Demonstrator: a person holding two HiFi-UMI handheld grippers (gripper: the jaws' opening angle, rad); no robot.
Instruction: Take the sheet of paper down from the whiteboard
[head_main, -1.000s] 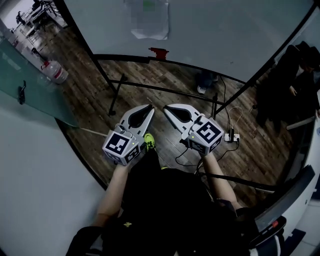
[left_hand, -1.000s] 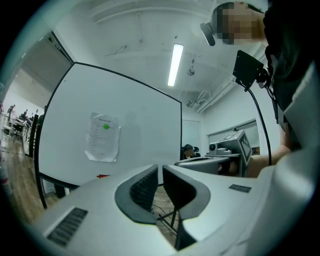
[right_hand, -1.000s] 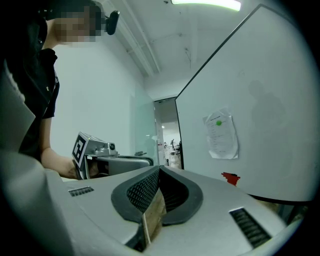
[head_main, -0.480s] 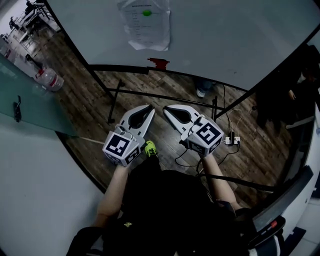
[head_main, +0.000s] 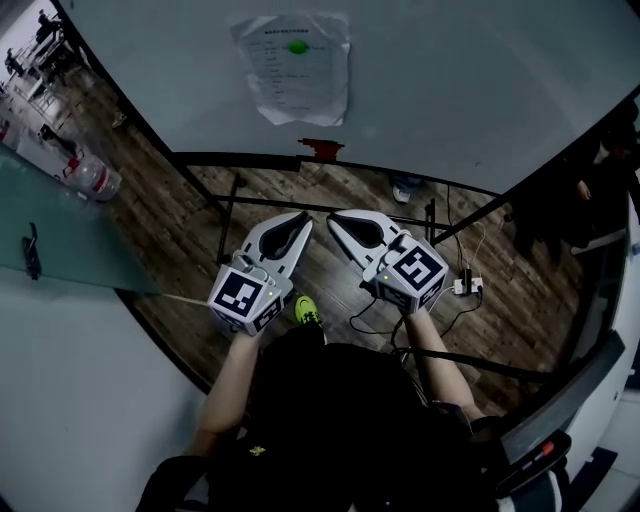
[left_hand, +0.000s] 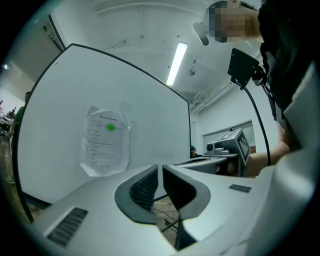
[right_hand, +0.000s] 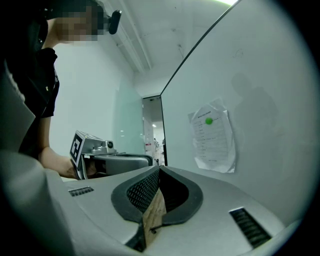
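You have open air from your left gripper (head_main: 302, 219) and right gripper (head_main: 335, 219) to the whiteboard (head_main: 480, 90); a glass partition (head_main: 70, 235) flanks your left.

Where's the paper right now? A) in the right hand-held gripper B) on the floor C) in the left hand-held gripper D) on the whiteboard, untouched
D: the paper hangs on the whiteboard with a green dot near its top, while the left hand-held gripper and the right hand-held gripper are shut, empty, short of the board.

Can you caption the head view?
Left gripper and right gripper, both shut, face the sheet of paper on the whiteboard.
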